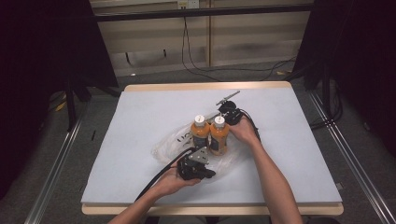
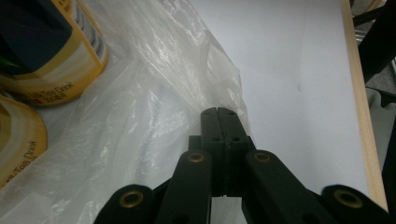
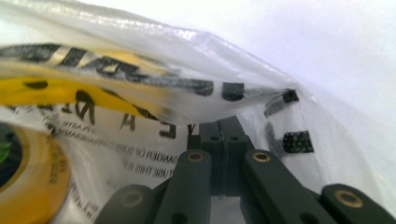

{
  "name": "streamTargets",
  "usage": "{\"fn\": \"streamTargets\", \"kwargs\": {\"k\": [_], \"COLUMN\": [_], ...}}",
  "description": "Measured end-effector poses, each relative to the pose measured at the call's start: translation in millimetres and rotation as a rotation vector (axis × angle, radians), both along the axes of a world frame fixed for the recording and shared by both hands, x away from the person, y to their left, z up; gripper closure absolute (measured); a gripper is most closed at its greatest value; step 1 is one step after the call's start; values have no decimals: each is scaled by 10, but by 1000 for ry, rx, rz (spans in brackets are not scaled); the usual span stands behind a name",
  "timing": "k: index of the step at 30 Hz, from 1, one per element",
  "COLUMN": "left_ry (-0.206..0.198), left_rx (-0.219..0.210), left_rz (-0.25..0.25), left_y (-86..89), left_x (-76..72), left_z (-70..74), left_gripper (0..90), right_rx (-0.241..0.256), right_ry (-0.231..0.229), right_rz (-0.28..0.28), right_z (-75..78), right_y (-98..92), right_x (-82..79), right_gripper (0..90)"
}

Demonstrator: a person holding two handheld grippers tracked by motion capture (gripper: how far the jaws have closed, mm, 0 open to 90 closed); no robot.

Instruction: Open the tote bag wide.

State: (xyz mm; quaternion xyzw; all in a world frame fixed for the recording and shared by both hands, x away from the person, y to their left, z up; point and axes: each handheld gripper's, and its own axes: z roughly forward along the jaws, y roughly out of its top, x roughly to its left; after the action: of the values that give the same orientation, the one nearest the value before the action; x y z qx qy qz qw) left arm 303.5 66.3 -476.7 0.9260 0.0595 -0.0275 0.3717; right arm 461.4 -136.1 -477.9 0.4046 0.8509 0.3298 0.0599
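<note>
Left gripper (image 1: 208, 173): nearest the table's front edge, held in the left hand (image 1: 173, 182); in its own view the jaws are pressed together on a fold of the bag (image 2: 154, 102), tips (image 2: 218, 112) at the film's edge.
Bag: clear plastic, crumpled flat on the table (image 1: 140, 116) mid-width, spread around both bottles; black print on it in the right gripper view (image 3: 116, 70).
Bottles: two orange drink bottles, left (image 1: 200, 133) and right (image 1: 218, 135), touching side by side, white caps up; long axes upright, leaning slightly away from the camera. They stand on or in the bag; which, I cannot tell.
Right gripper (image 1: 229, 112): just behind and right of the right bottle, held in the right hand (image 1: 243, 128); in its own view the jaws (image 3: 223, 128) are pressed together with bag film all round; whether film sits between them is unclear.
Edges: wooden rim (image 2: 362, 116) near on the left gripper's far side.
Open room: bare grey tabletop wide to left, right and behind the bag.
</note>
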Motion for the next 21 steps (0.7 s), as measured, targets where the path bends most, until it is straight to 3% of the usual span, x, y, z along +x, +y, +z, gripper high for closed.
{"fn": "streamTargets", "kwargs": {"k": [2, 3, 9, 10, 12, 13, 15, 16, 21], "left_ry": [4, -1, 18, 13, 14, 24, 9, 13, 22], "left_rx": [-2, 22, 8, 26, 9, 17, 30, 8, 17], "left_rz": [-9, -20, -33, -45, -47, -56, -63, -54, -67], "left_y": [-4, 0, -6, -6, -15, -16, -23, -27, -25], "left_x": [-18, -24, -59, -64, -82, -91, -118, -122, -123], "left_z": [-1, 18, 10, 24, 14, 21, 31, 13, 21], "left_gripper": [900, 900, 900, 900, 900, 900, 900, 900, 900], "right_rx": [1, 1, -47, -48, -48, -42, -22, -14, -41], "right_ry": [-7, -15, -15, -18, -19, -18, -19, -19, -32], "right_rz": [-12, -9, -17, -22, -25, -41, -47, -51, -64], "right_z": [-5, -9, 18, 18, 17, 12, 0, -6, 3], "right_y": [10, 14, 83, 92, 99, 102, 91, 87, 125], "right_x": [18, 32, 77, 84, 92, 106, 128, 137, 183], "right_gripper": [900, 900, 900, 900, 900, 900, 900, 900, 900]}}
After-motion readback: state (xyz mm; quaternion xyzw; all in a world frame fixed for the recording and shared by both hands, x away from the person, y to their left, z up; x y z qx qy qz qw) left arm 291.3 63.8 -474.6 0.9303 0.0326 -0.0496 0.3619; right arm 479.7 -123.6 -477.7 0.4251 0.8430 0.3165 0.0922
